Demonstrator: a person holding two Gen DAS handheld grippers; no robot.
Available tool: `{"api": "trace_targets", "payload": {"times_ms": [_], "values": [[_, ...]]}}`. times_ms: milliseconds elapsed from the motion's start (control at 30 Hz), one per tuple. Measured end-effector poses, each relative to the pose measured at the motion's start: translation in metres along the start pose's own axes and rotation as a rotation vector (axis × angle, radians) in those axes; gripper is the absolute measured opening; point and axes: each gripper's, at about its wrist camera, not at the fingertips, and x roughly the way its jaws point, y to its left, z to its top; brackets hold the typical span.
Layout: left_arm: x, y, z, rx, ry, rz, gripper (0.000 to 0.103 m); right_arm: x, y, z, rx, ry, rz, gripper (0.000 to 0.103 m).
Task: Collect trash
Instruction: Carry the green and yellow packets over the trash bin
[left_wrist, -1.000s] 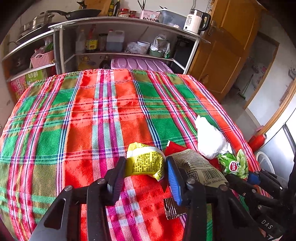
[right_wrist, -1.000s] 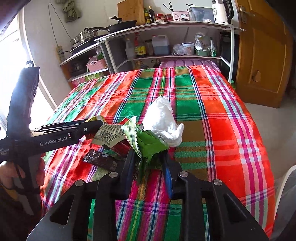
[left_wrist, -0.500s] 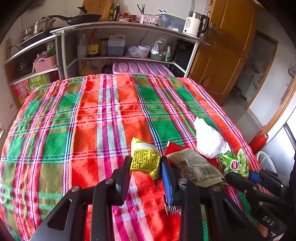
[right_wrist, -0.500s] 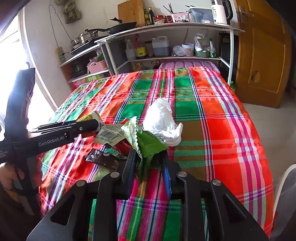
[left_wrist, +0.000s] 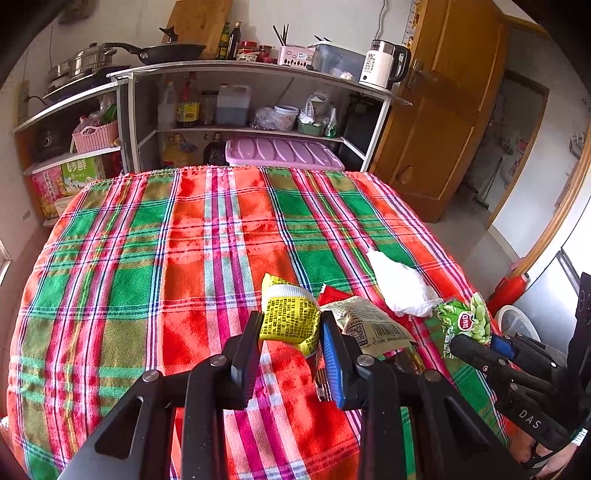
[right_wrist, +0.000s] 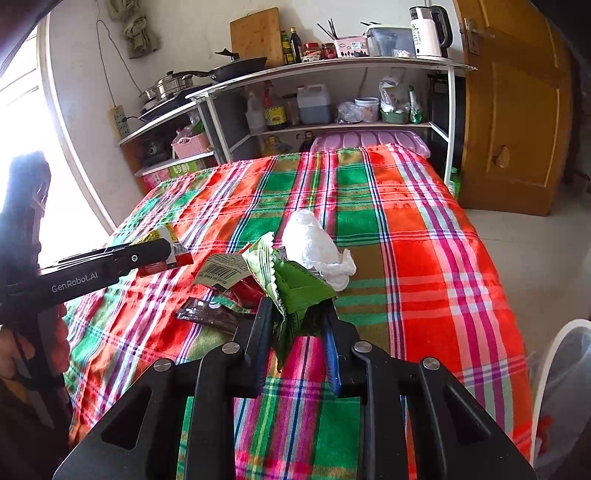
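Observation:
My left gripper (left_wrist: 291, 332) is shut on a yellow snack wrapper (left_wrist: 288, 317) and holds it a little above the plaid tablecloth (left_wrist: 184, 258). My right gripper (right_wrist: 295, 317) is shut on a green snack bag (right_wrist: 291, 284), which also shows in the left wrist view (left_wrist: 465, 321). On the cloth lie a crumpled white tissue (right_wrist: 314, 247), a beige barcode wrapper (right_wrist: 221, 269), a red wrapper (right_wrist: 247, 290) and a dark brown wrapper (right_wrist: 207, 314).
A white bin (right_wrist: 561, 398) stands on the floor off the table's right edge. A metal shelf unit (left_wrist: 240, 110) with bottles, pans and a kettle stands behind the table. A wooden door (right_wrist: 517, 110) is at the right.
My left gripper closed on the yellow wrapper and lifted it off the cloth. My right gripper rose slightly with the green bag still in it.

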Motion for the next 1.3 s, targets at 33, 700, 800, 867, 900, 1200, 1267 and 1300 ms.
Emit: {"api": "trace_targets", "payload": {"times_ms": [33,700,800,867,900,1200,1267,1300], "values": [[-0.001,0.0,-0.001,0.001,0.0,-0.001,0.031,-0.001,-0.001,0.0,-0.001,-0.001,-0.008,0.025],[-0.026,-0.058,-0.01,0.092,-0.018,-0.107,0.031,-0.056,-0.041,-0.025,0.118,-0.053,-0.056,0.025],[-0.026,-0.074,-0.013,0.116,-0.011,-0.129,0.031,-0.067,-0.048,-0.028,0.13,-0.066,-0.078,0.025],[-0.025,-0.086,-0.014,0.132,-0.007,-0.146,0.031,-0.075,-0.052,-0.03,0.137,-0.075,-0.095,0.025],[-0.025,-0.091,-0.015,0.141,-0.006,-0.151,0.031,-0.078,-0.054,-0.031,0.139,-0.079,-0.103,0.025],[-0.019,-0.16,-0.02,0.251,0.011,-0.24,0.031,-0.119,-0.087,-0.043,0.187,-0.13,-0.198,0.025],[-0.017,-0.178,-0.021,0.277,0.015,-0.265,0.031,-0.133,-0.098,-0.048,0.204,-0.142,-0.228,0.025],[-0.016,-0.188,-0.021,0.289,0.016,-0.276,0.031,-0.14,-0.104,-0.051,0.215,-0.148,-0.244,0.025]]}}
